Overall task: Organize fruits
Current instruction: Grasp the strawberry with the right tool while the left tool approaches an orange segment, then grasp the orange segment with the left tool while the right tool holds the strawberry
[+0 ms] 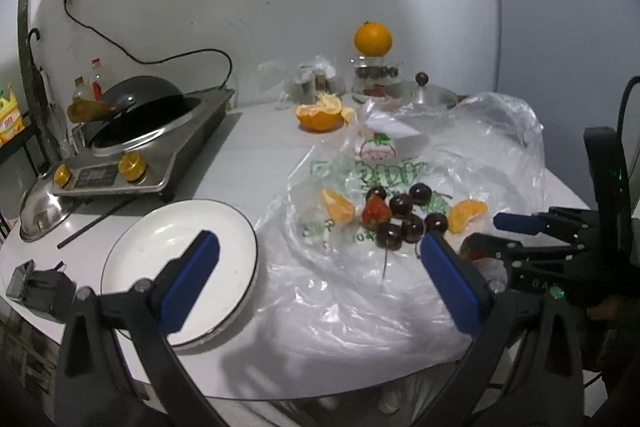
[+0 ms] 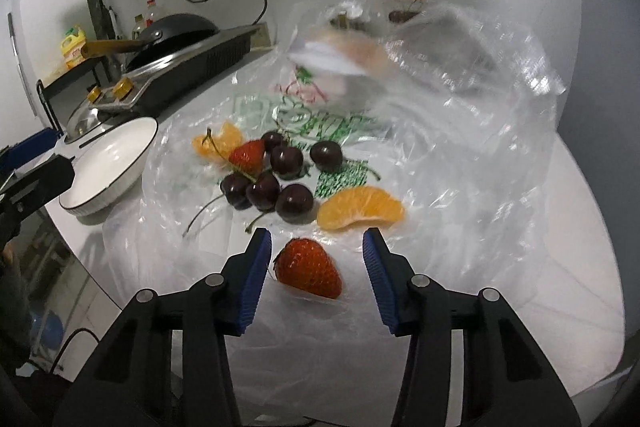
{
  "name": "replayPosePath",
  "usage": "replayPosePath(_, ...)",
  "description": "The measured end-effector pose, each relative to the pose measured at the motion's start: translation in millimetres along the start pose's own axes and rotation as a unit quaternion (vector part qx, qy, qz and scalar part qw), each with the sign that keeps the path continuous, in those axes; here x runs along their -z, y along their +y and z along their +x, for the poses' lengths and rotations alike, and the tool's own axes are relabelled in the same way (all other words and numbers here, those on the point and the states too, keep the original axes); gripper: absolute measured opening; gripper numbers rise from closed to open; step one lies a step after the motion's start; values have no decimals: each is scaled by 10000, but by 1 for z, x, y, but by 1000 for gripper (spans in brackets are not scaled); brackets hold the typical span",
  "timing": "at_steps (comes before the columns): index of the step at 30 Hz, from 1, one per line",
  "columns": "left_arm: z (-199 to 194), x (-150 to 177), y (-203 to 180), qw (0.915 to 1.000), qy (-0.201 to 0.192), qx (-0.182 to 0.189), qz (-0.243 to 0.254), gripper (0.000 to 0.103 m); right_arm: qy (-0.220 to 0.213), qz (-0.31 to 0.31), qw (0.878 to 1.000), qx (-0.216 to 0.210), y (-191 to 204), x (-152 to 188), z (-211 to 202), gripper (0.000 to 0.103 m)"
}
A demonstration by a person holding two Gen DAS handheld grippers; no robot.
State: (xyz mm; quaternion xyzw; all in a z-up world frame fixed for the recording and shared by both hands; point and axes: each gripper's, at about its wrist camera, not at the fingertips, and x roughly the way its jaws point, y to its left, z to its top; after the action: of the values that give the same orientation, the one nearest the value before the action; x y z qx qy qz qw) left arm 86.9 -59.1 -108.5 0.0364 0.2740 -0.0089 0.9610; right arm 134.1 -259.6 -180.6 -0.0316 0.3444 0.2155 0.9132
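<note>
Already the near strawberry (image 2: 308, 269) lay between the half-open, empty jaws of the right gripper (image 2: 316, 247) (nearer than the wide-open, empty left gripper (image 1: 320, 255)), tip toward four o'clock.

Both wrist views look down, close, sharing the cherries (image 1: 404, 217).

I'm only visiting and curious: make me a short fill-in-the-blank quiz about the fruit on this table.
1. Between the pads of the right gripper lies a ____.
2. The white plate holds ____ fruit.
3. The dark cherries lie on a clear plastic ____.
4. By the wall, the whole orange sits on top of a glass ____.

Missing words: strawberry; no; bag; jar
</note>
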Motion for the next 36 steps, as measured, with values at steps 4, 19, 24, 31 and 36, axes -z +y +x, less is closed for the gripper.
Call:
replayPosePath(4, 10, -3, -4, 9999, 71, -53, 121, 101, 144, -26, 9998, -123, 2, 3, 9, 44)
replayPosePath(19, 60, -15, -21, 9956, 376, -186, 841, 89, -41, -146, 9986, -509, -4, -5, 0, 38)
replayPosePath(24, 86, -15, -24, 9922, 608, -242, 1057, 78, -462, -138, 9966, -663, -7, -22, -16, 38)
replayPosePath(31, 113, -19, -26, 9899, 831, -196, 1128, 67, -678, -69, 9952, -709, -17, -42, -13, 38)
replayPosePath(36, 131, -21, -30, 9877, 997, -177, 1188, 59, -683, -76, 9949, -735, -25, -50, -5, 38)
